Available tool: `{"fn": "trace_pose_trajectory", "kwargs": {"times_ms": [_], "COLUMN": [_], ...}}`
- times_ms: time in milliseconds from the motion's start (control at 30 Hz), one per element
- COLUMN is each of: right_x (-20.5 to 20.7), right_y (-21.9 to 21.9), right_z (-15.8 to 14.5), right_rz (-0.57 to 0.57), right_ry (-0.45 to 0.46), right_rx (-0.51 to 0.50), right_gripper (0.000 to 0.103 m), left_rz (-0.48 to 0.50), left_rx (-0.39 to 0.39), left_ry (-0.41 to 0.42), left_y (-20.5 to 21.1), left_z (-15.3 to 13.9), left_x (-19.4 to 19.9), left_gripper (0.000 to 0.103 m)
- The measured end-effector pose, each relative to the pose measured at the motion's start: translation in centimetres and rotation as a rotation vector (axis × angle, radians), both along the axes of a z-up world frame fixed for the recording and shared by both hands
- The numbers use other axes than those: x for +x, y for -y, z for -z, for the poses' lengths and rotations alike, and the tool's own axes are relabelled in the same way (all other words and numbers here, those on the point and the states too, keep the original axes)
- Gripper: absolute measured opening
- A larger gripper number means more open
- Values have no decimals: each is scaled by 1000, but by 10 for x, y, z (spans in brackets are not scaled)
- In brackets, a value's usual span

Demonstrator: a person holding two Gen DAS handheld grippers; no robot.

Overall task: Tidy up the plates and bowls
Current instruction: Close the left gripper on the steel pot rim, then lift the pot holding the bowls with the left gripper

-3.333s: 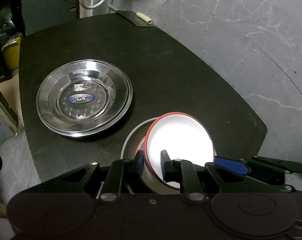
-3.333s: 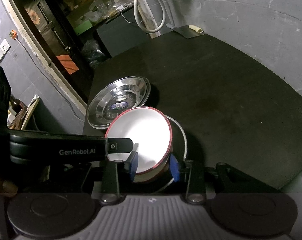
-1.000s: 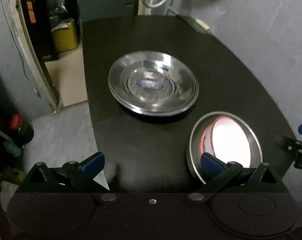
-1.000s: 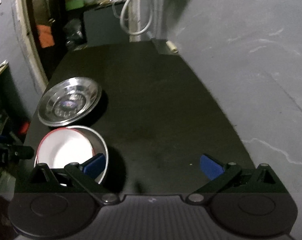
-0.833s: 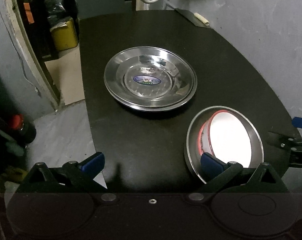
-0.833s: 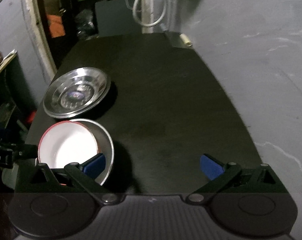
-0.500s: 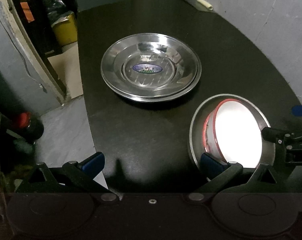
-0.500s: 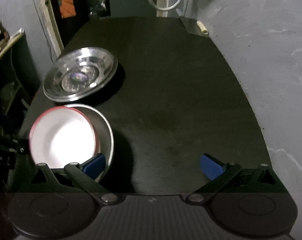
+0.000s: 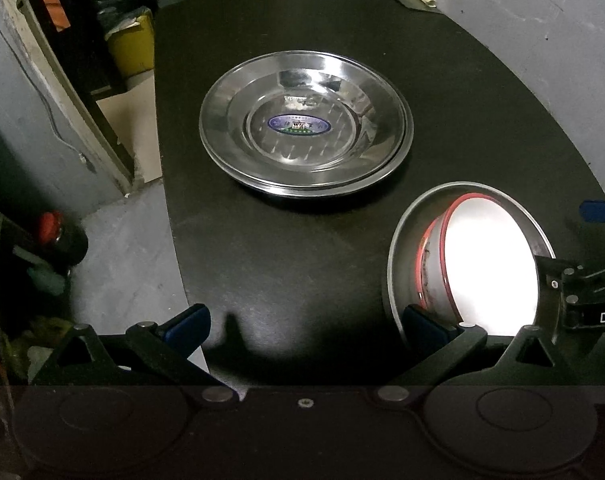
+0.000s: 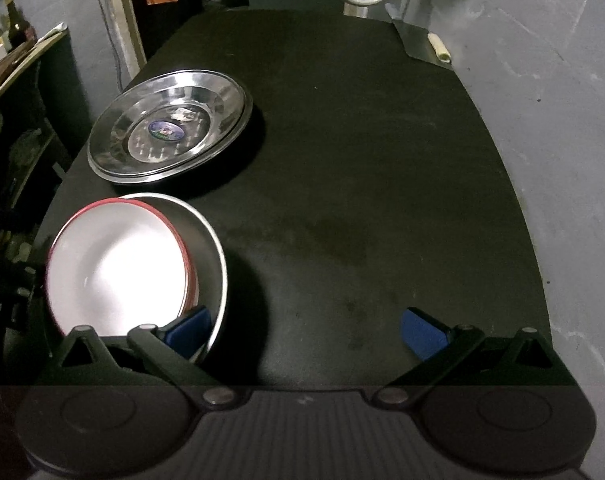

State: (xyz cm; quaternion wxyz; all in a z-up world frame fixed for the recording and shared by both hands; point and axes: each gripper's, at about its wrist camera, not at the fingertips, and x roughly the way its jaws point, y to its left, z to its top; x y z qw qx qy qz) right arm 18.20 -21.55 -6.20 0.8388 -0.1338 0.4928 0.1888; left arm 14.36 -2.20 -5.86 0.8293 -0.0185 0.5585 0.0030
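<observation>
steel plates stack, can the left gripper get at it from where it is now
Probably yes. The left gripper is open and empty, and only bare black table lies between it and the steel plates stack. The nested bowls sit off to its right, clear of that path.

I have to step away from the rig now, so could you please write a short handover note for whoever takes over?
Left gripper: open, empty. Right gripper: open, empty.
Steel plates: stacked on the black table.
Red-rimmed white bowls: nested and tilted inside the steel bowl, near the table's front edge.
Done: plates stacked, bowls nested.
Left: probably only levelling the tilted bowls; no other dishes are visible.
</observation>
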Motion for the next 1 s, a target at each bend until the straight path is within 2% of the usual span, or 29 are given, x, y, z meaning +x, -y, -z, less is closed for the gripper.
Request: {"fn": "trace_pose_trajectory", "kwargs": {"times_ms": [167, 300, 400, 600, 767, 833, 933, 1000], "right_x": [-3, -7, -7, -8, -11, -11, -13, -13], "right_y": [1, 1, 3, 6, 4, 3, 0, 1], "right_z": [-3, -5, -5, -5, -8, -9, -10, -10], "right_rz": [-32, -61, -63, -70, -104, -124, -155, -153], "right_ry": [-8, -16, -23, -34, -31, -41, -49, -58], "right_rx": [30, 55, 69, 101, 115, 141, 166, 183], "right_gripper": [89, 76, 75, 68, 52, 34, 16, 15], "left_rz": [10, 22, 32, 52, 76, 81, 85, 89], "left_rx": [-36, -71, -93, -112, -114, -113, -121, -128], "left_ry": [10, 18, 26, 33, 38, 40, 42, 44], "left_y": [1, 4, 8, 15, 20, 21, 21, 21], "left_z": [-2, -6, -8, -9, -11, -12, -12, -13], "left_x": [-1, -2, -1, -1, 0, -1, -1, -1], "left_gripper": [89, 70, 58, 42, 31, 29, 24, 20]}}
